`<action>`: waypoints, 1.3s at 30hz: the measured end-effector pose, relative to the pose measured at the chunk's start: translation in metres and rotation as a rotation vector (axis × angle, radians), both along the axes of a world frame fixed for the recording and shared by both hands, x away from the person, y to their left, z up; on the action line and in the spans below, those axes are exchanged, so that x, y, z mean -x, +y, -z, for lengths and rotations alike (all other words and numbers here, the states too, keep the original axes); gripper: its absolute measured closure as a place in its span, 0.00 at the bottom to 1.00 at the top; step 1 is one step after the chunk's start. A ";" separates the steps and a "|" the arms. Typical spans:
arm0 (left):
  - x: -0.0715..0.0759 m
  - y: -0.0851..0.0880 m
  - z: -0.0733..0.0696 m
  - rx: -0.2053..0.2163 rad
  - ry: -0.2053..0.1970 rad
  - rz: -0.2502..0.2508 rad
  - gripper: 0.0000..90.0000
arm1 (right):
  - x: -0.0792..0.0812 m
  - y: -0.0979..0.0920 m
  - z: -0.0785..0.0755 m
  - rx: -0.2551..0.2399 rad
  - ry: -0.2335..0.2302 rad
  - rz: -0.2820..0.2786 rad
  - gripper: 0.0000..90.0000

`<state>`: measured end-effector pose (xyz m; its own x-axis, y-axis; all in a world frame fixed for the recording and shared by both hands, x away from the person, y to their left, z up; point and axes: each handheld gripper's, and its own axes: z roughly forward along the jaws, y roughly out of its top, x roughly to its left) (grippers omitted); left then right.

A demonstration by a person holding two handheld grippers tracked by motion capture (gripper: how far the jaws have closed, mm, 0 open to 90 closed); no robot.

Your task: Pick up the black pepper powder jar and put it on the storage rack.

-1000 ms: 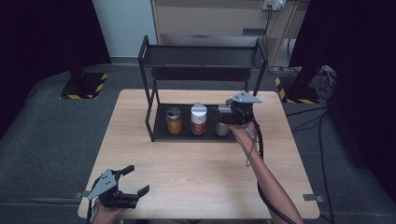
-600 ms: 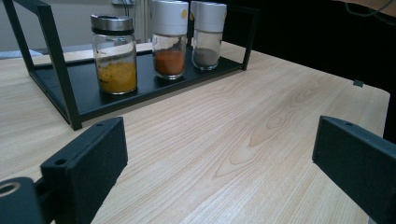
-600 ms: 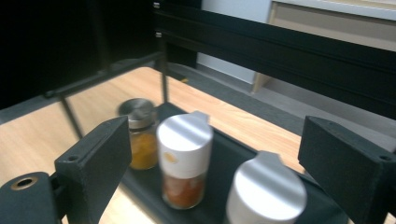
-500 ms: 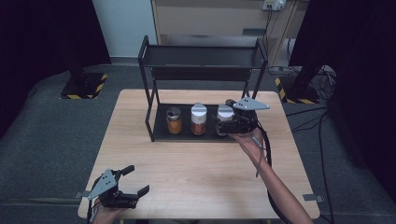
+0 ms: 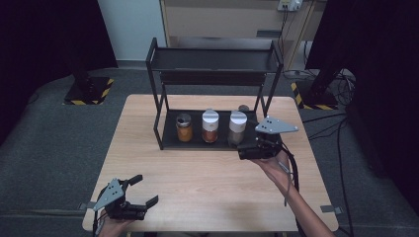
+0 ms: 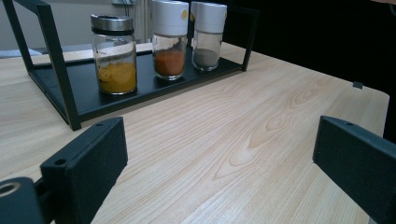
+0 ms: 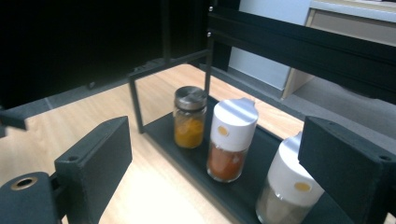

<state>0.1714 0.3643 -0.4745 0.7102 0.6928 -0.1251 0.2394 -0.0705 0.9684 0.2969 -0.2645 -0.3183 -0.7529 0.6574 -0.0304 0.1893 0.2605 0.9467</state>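
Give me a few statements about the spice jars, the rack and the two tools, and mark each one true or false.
1. Three jars stand in a row on the rack's bottom shelf. True.
2. The yellow spice jar has a white cap. False: its lid is silver metal; the orange spice jar and the grey spice jar have the white caps.
3. The right tool is clamped on the grey spice jar. False: its jaws are open with nothing between them, just in front of the rack.
4. The left tool is open near the table's near left corner. True.
5. The rack's top shelf holds a jar. False: it is bare.
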 end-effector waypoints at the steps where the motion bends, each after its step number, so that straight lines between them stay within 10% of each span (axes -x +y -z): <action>1: 0.000 0.000 0.000 -0.001 0.001 0.000 0.03 | 0.004 -0.003 0.001 -0.001 0.004 -0.006 0.11; 18: 0.001 0.001 0.001 0.000 -0.003 0.002 0.03 | 0.043 -0.036 0.022 -0.047 0.038 -0.048 0.11; 39: 0.003 0.002 0.000 -0.006 -0.008 -0.002 0.03 | 0.110 -0.079 0.045 -0.056 0.003 0.063 0.10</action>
<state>0.1687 0.3659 -0.4744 0.7099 0.6948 -0.1152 0.2314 -0.0755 0.9699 0.1873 -0.3434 -0.3636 -0.7102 0.7039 0.0101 0.2064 0.1945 0.9589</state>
